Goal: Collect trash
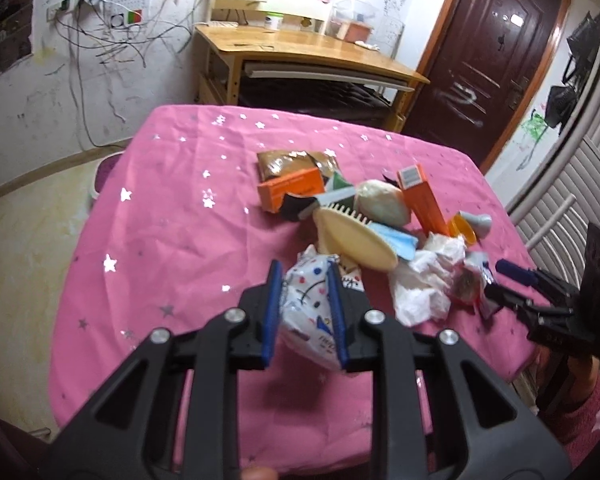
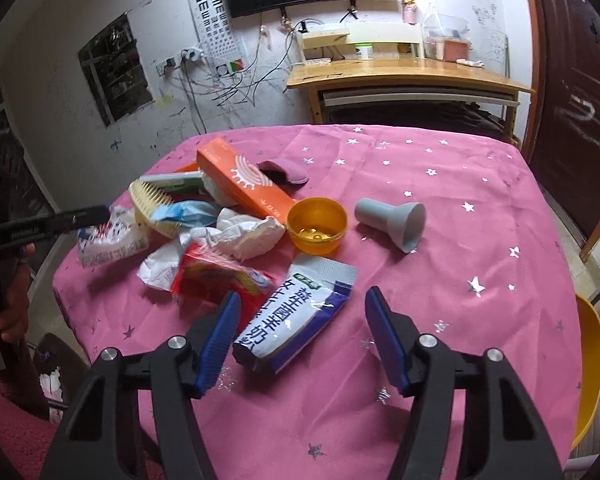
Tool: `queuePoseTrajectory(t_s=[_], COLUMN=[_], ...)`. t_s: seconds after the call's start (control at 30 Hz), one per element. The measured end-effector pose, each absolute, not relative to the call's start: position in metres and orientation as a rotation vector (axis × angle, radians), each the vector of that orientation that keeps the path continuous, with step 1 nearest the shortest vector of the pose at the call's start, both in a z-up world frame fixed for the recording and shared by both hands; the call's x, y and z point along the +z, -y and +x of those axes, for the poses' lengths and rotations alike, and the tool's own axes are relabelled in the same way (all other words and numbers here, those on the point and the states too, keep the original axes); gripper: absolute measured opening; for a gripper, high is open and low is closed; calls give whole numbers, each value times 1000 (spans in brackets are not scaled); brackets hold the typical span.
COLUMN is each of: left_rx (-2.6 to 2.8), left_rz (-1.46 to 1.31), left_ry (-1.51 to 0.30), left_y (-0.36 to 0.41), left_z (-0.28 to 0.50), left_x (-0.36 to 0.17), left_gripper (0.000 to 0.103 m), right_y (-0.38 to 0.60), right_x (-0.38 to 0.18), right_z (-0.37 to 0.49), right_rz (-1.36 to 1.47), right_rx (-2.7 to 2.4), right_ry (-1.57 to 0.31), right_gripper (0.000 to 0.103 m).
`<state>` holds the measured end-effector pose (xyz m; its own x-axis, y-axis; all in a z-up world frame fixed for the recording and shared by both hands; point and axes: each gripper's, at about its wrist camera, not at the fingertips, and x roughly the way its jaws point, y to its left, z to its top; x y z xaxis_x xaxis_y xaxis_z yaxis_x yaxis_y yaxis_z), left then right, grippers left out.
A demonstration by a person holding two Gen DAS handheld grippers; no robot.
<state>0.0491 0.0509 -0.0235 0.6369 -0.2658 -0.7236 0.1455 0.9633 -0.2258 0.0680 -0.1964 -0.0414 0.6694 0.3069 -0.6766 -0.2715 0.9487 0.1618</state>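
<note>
Clamping a crinkly white plastic wrapper printed with red and blue dots (image 1: 306, 300), the left gripper (image 1: 305, 280) has its blue pads pressed against the wrapper's two sides, and the packet appears to sit a little above the pink star-printed cloth of the bench (image 1: 172, 208), though the angle makes that hard to judge. Just beyond it lies the heap of trash: a cream plastic comb-brush (image 1: 356, 240), a crumpled white paper tissue (image 1: 424, 280), a light-blue face mask (image 1: 396, 242), an orange cardboard box (image 1: 290, 194) and a brown foil pouch (image 1: 292, 162). The right gripper (image 2: 302, 322) hovers with its jaws spread wide and nothing between the pads, low over a white-and-blue foil sachet with Chinese lettering (image 2: 296, 316) lying flat on the cloth. Beside that sachet is a red plastic snack packet (image 2: 212, 280); further back stand an orange translucent plastic cup (image 2: 316, 230) and, apart to its right, a grey funnel-shaped plastic piece (image 2: 392, 220) on its side.
</note>
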Motion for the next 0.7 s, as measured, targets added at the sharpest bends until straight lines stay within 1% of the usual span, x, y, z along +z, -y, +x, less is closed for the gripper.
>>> queuePoseTrajectory(t_s=[0.23,0.27,0.3,0.33,0.37,0.4,0.53,0.7], left_rx=[-256,-265,-273,-281,-291,-298,-306,-305], left_rz=[-144,-150,-156,-162,-167,-170,-157,-189], left_ry=[-891,-893,-895,-897,-901,-905,-929,-919], left_y=[-51,-53,-54,-55,-56,-56,-54,-57], left_z=[38,36,34,32,30,29,23,21], left_x=[-39,-40,-40,-41,-41,-41,-48,-46], left_gripper=[21,21,21,21,21,21,21,15], right_y=[197,195,194,193,192,192,195,201], right_x=[-48,-49,-50,-51,-52,-52,-52,-44], right_z=[70,70,70,71,72,72,73,69], right_rz=[45,42,40,34,28,21,30,57], right_rx=[321,327,329,324,318,311,306,298], right_ry=[-792,-795,-795,-795,-793,-792,-774,-729], right_gripper=[58,56,43,36,21,17,13,11])
